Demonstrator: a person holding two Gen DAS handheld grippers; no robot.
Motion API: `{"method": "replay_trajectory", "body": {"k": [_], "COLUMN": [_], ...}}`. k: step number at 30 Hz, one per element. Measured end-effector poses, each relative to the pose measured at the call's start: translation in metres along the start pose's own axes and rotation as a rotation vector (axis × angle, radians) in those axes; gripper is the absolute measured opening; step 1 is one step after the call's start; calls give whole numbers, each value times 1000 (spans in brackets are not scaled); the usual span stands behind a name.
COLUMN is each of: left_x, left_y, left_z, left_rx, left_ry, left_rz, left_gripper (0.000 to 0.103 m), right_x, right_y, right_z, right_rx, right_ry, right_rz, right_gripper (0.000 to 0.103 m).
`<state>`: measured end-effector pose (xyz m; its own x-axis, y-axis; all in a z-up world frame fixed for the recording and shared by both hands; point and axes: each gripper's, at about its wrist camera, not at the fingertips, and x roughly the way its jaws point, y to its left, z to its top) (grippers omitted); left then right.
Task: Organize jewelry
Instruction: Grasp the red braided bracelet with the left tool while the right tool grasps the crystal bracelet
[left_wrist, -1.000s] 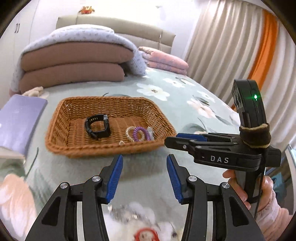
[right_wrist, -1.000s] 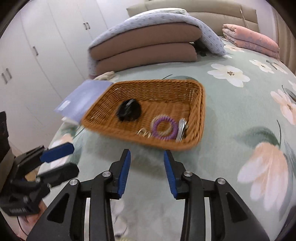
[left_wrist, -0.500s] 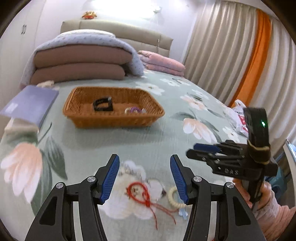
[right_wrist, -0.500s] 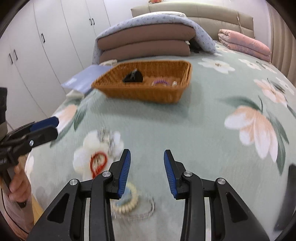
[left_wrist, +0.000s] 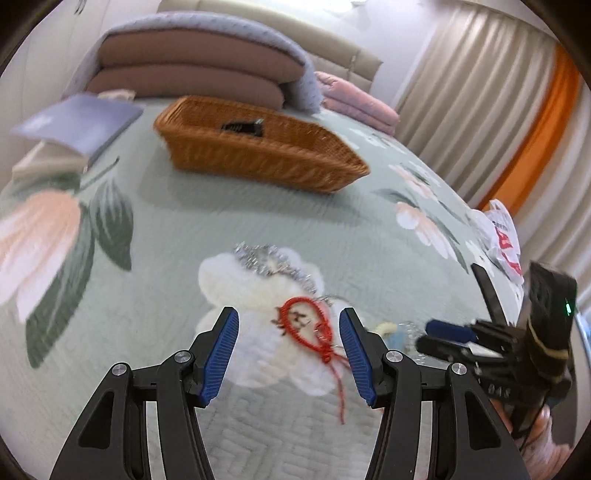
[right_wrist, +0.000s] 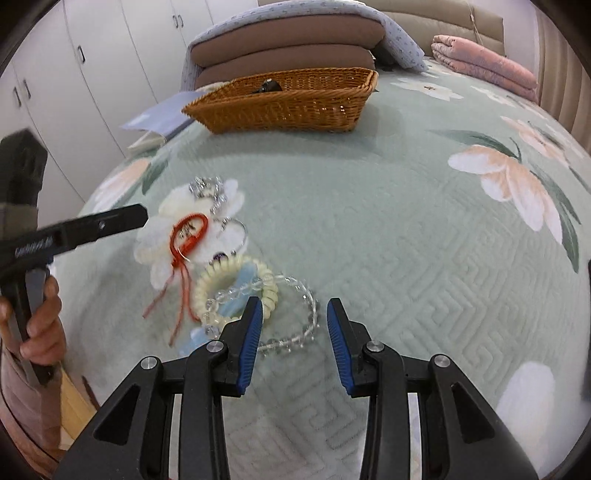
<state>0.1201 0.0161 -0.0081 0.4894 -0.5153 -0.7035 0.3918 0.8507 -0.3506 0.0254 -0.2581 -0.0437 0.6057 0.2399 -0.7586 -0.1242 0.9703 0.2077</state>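
**Inspector A:** Report the jewelry.

**Inspector B:** A loose cluster lies on the bedspread (right_wrist: 388, 229), near its front edge. A red cord bracelet (left_wrist: 304, 325) rests on a white printed flower, between the spread jaws of the left gripper (left_wrist: 289, 347); the pads touch nothing. A silver chain (left_wrist: 271, 260) lies just beyond it. Beside the cord sit a cream coil hair tie (right_wrist: 236, 286) and a clear bead bracelet (right_wrist: 295, 317), overlapping.

**Inspector A:** The right gripper?

**Inspector B:** The right gripper (right_wrist: 294, 341) hangs over the bead bracelet, jaws parted, empty. One side of the bead loop shows between the pads, untouched. A hand (right_wrist: 35, 325) grips the left tool's handle.

**Inspector A:** The container?

**Inspector B:** A wicker basket (right_wrist: 288, 107) stands further back on the bed, well apart from the cluster. A black item shows above its rim; I cannot tell more.

**Inspector A:** Surface and room?

**Inspector B:** Pale green quilted cover, printed with pink and white flowers. A lavender book (left_wrist: 79, 123) lies left of the basket. Folded brown bedding (right_wrist: 291, 44) under a blue-grey blanket is stacked at the headboard, with a pink quilt (right_wrist: 484, 68) to its right. White wardrobe doors (right_wrist: 92, 74) on one side, beige curtains (left_wrist: 476, 96) with an orange strip on the other.
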Motion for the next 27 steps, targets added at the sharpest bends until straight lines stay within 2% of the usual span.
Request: {"method": "replay_trajectory", "body": {"k": [3,5,11,14,18,20,21,23,27], "left_x": [14,24,34,39,46,51,51,51,45], "left_y": [7,7,0,-7,-25,-35,-38,-40,-37], "left_z": [-2,-2,-1,0,-3,-5,-6,-6,-8], "left_rx": [-17,-18,10,45,142,200,214,220,209], "left_ry": [35,66,78,83,91,89,89,88,56], "left_rz": [11,16,34,75,180,245,250,232,208], "left_gripper": [55,45,44,44,43,35,31,7,4], "right_x": [1,4,8,11,13,12,12,10,3], "right_y": [4,6,7,9,14,14,13,10,2], "right_z": [0,1,0,0,0,0,-1,-2,-3], "right_rx": [-25,-48,-63,-69,-104,-105,-103,-93,-50], "right_ry": [-18,-17,-26,-30,-44,-49,-52,-59,-80], "right_rz": [-60,-98,-119,-131,-172,-163,-159,-143,-89], "right_gripper": [40,40,39,39,22,12,9,9,9]}}
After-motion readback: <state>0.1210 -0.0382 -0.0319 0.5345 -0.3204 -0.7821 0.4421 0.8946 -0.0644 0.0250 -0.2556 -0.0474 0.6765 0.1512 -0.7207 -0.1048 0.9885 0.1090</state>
